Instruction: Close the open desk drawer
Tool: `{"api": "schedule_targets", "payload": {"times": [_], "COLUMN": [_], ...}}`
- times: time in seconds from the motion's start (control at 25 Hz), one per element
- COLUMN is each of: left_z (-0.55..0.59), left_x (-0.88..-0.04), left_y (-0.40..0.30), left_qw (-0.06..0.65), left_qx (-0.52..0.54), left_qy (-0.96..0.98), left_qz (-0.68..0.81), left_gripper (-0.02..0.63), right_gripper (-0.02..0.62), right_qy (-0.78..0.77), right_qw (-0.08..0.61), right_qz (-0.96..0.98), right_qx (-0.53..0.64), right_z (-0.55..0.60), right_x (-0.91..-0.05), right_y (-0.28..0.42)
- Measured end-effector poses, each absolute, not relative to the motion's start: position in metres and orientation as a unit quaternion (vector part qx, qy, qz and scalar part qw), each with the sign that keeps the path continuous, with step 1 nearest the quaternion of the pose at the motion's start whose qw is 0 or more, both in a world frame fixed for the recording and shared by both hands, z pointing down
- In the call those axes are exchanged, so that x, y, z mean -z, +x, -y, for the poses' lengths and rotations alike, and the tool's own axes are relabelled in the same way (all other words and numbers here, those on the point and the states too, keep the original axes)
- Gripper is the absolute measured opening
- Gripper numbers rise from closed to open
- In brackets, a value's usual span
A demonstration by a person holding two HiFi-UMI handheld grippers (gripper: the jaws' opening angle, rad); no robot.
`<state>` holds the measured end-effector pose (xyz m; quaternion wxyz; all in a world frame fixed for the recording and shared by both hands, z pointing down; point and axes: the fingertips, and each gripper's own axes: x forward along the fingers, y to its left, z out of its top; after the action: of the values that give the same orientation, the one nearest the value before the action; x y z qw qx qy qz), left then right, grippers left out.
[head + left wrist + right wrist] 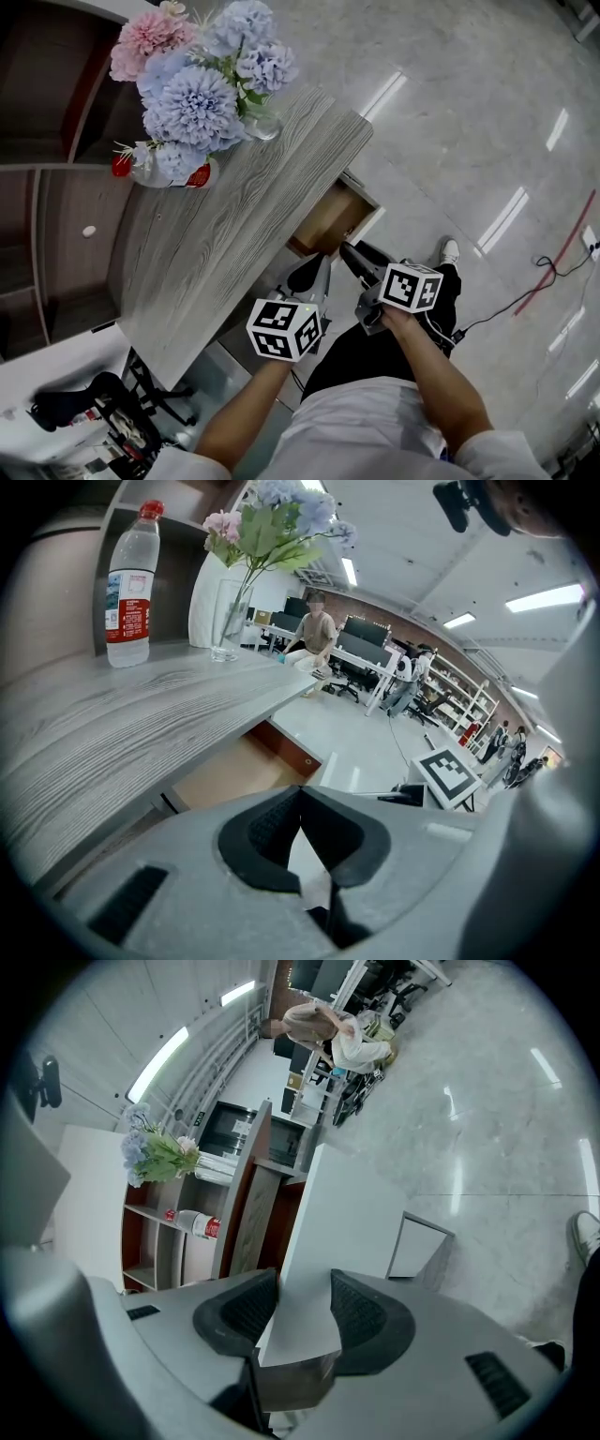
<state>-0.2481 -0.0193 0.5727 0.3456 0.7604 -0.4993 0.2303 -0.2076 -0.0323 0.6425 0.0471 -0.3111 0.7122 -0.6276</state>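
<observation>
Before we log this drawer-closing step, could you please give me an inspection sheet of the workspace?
Surface: grey wood-grain desk, mostly bare.
Job's things: drawer open under the desk edge.
Clutter: vase of flowers; water bottle.
Grippers: left gripper shut, empty; right gripper closed on the white drawer front.
Cables: red cable and black cable on the floor.
Surroundings: glossy floor; shelving.

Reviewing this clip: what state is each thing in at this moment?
drawer: open, pulled out from under the desk
bottle: upright, red cap on
vase: upright, holding flowers
left tongs: shut, nothing between them
right tongs: shut on the drawer's white front
</observation>
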Motion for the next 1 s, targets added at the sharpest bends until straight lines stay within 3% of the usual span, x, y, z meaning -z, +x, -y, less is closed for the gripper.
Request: {"api": "schedule_targets", "payload": {"times": [1.0], "left_z": [0.032], "left_x": [-0.559], "left_y": [-0.261], "left_qw": [0.322], "left_qx": [-0.238], "left_qy": [0.77], "left_qz": [0.496], "left_gripper": [0.003], "right_gripper": [0.176], "right_qy": [-0.276], "right_qw": [0.105], "right_qz": [-0.734], "right_qx": [0.612], "right_z": [0.075], "right_x": [-0.615], "right_y": [-0.245]}}
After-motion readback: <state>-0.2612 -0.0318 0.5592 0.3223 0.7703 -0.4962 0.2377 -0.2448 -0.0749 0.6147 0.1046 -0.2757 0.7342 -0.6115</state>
